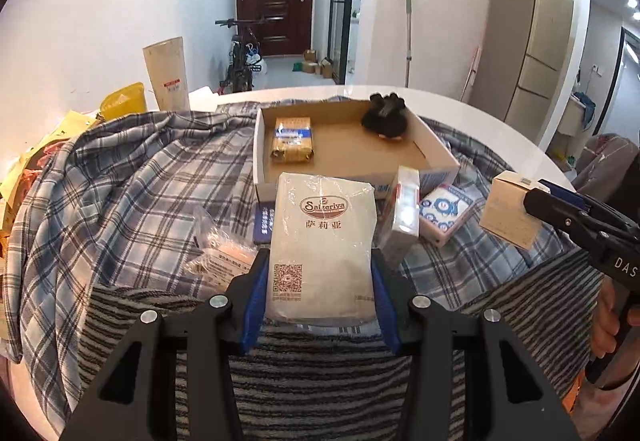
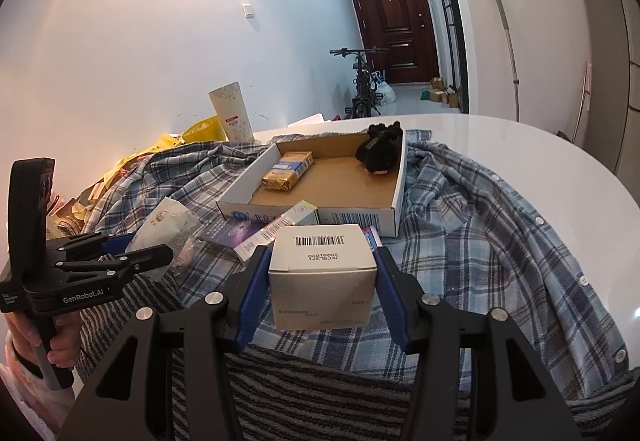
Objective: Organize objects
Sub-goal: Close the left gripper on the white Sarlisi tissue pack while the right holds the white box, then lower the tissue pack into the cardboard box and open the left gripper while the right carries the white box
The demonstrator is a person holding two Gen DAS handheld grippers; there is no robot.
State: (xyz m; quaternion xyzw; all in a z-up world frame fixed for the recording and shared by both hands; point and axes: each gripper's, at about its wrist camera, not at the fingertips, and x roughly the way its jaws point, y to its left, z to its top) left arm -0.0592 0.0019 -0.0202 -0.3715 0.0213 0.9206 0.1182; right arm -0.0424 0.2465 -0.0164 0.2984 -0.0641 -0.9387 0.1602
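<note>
My left gripper (image 1: pixel 320 277) is shut on a white Saizeriya packet (image 1: pixel 324 241), held above the cloth in front of the cardboard tray (image 1: pixel 436 145). My right gripper (image 2: pixel 320 273) is shut on a small white box with a barcode (image 2: pixel 323 273); this box also shows in the left wrist view (image 1: pixel 510 209), to the right. The tray (image 2: pixel 400 177) holds a gold-and-blue pack (image 1: pixel 292 139) and a black plush toy (image 1: pixel 386 117). Loose in front of the tray lie a slim white box (image 1: pixel 404 209) and a blue-patterned pink box (image 1: pixel 442 213).
A plaid shirt (image 1: pixel 120 181) and a striped towel (image 1: pixel 320 381) cover the round white table (image 2: pixel 540 153). A clear bag (image 1: pixel 216 245) and a blue booklet (image 1: pixel 262 221) lie at the left. A tall paper cup (image 1: pixel 168 75) and yellow bags (image 1: pixel 120 101) stand behind.
</note>
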